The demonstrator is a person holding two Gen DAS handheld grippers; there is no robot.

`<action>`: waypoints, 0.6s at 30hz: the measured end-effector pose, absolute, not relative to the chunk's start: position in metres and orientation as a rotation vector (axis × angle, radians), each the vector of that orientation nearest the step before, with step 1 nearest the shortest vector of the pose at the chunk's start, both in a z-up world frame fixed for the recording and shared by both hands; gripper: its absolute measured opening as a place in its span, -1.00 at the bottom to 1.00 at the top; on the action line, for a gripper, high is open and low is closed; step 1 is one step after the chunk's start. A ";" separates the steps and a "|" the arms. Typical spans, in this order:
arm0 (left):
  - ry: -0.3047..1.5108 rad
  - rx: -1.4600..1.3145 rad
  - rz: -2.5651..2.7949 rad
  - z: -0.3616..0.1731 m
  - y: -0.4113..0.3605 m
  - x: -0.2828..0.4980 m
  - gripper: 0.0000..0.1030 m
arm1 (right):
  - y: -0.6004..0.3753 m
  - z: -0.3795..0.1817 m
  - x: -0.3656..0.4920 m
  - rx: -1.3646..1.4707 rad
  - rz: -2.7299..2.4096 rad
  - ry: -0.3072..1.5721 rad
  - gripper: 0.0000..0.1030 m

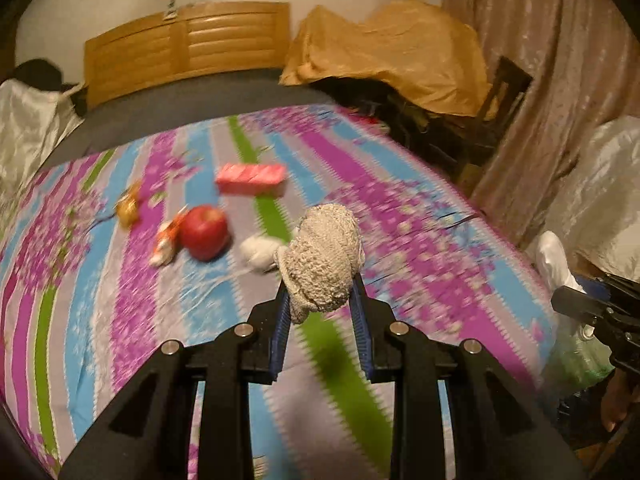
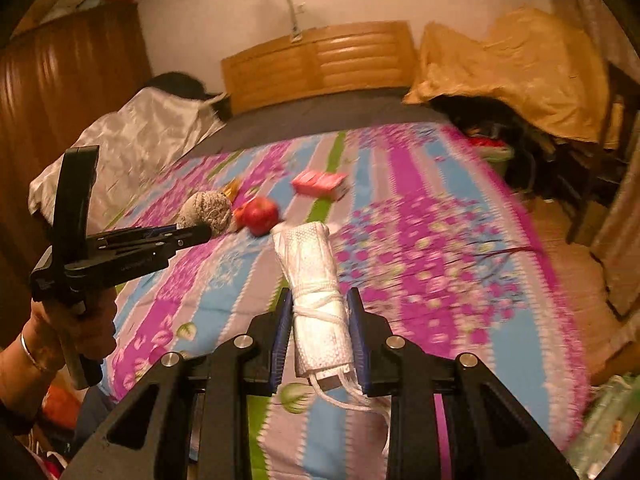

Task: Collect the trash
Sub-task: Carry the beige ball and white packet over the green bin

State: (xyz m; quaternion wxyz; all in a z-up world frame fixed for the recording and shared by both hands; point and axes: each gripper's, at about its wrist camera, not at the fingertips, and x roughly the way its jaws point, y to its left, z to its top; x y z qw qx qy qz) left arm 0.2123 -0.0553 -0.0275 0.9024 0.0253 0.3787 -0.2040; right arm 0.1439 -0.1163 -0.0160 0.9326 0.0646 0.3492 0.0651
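The left gripper (image 1: 320, 304) pinches a grey wad (image 1: 324, 256); the right gripper (image 2: 320, 328) clamps a white roll (image 2: 316, 300). The bedspread (image 1: 420, 208) is blurred, and the wad hides part of a white lump (image 1: 260, 250) at frame centre.

A home bedroom; a bed (image 1: 120, 280) fills most of both views, spread with a striped floral sheet (image 2: 440, 260) in purple, blue and green; a slatted wooden headboard (image 1: 188, 44) stands against a plain pale wall (image 2: 220, 4); long patterned curtains (image 1: 540, 40) hang on one side; a dark wooden wardrobe (image 2: 72, 80) stands on the other; cloth-covered heaps (image 1: 400, 48) crowd the bedside.
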 end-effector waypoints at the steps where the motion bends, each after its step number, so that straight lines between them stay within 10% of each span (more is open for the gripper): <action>1: 0.771 0.065 -0.438 -0.020 -0.069 0.211 -0.48 | -0.124 -0.010 0.139 0.131 0.114 0.706 -0.44; 18: 0.640 0.242 -0.707 0.040 -0.273 0.182 -0.48 | -0.310 0.071 0.013 0.220 -0.314 0.588 -0.44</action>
